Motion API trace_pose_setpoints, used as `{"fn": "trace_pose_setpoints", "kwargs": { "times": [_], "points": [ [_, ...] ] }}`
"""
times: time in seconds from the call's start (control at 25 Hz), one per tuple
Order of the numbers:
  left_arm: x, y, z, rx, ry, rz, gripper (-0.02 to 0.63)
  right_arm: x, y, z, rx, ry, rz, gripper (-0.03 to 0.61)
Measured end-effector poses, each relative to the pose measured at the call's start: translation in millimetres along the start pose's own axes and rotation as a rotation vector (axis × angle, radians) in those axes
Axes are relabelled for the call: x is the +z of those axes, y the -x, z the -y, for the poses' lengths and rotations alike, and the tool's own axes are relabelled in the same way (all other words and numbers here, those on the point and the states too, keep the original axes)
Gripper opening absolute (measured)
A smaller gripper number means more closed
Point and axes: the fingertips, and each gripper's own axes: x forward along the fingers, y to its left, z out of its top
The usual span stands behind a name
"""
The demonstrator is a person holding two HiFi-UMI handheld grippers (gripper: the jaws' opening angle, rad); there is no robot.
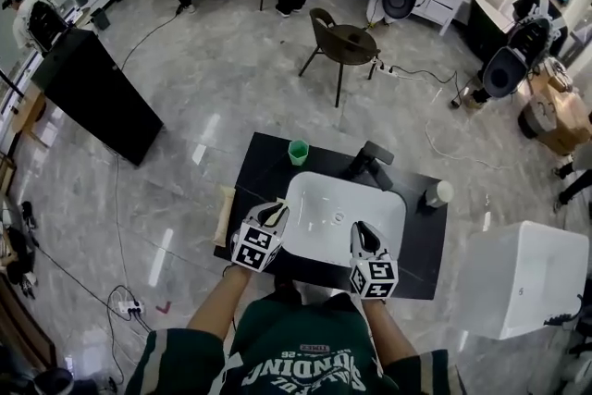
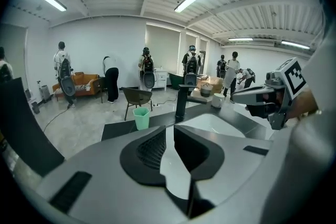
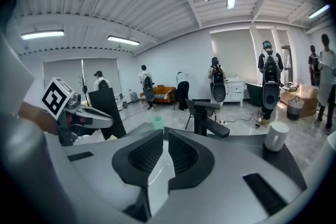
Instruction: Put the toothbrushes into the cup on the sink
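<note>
A white sink [image 1: 305, 190] is set into a black table [image 1: 264, 164]. A green cup [image 1: 298, 152] stands on the table beyond the sink's far left corner, and a white cup [image 1: 438, 193] stands at the right end. I cannot make out any toothbrush. A pale tan bundle [image 1: 225, 216] lies at the table's left edge. My left gripper [image 1: 275, 210] hovers at the sink's near left corner, jaws slightly apart and empty [image 2: 169, 131]. My right gripper [image 1: 361, 231] hangs over the sink's near right rim, its jaws together with nothing between them [image 3: 164, 134].
A black faucet [image 1: 370, 162] rises behind the sink. A dark chair [image 1: 342, 42] stands beyond the table, a black panel [image 1: 92, 92] to the left and a white box [image 1: 523, 277] to the right. Cables cross the floor. Several people stand around the room's edges.
</note>
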Motion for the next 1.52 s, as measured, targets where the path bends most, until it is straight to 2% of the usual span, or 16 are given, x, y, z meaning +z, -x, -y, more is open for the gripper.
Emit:
{"fn": "trace_pose_setpoints", "kwargs": {
  "times": [0.24, 0.36, 0.52, 0.8, 1.04, 1.28, 1.52],
  "points": [
    [-14.5, -5.5, -8.4, -0.014, 0.013, -0.047, 0.068, 0.5, -2.3, -8.2, 0.001, 0.001, -0.015, 0.044],
    [-15.1, -10.9, -15.6, 0.01, 0.014, -0.057, 0.086, 7.3, -8.7, -8.0, 0.029, 0.012, -0.009, 0.044],
    [-25.0, -16.7, -15.4, 0.035, 0.02, -0.109, 0.1, 13.7, -20.4, -4.2, 0.081, 0.027, -0.013, 0.044],
    [-39.0, -31.7, -18.5, 0.085, 0.082, -0.185, 0.104, 19.7, -44.2, -4.1, 0.199, 0.087, -0.038, 0.044],
    [-65.7, -47.7, -29.0, 0.125, 0.149, -0.264, 0.11, 8.7, -53.1, 0.0, 0.244, 0.103, -0.077, 0.044],
    [-102.0, -71.8, -28.0, 0.05, 0.12, -0.44, 0.11, 10.4, -56.6, 6.5, 0.224, 0.089, -0.08, 0.044],
    [-133.7, -92.1, -35.6, 0.005, 0.116, -0.532, 0.132, 6.5, -58.5, 10.3, 0.209, 0.073, -0.095, 0.044]
  ]
}}
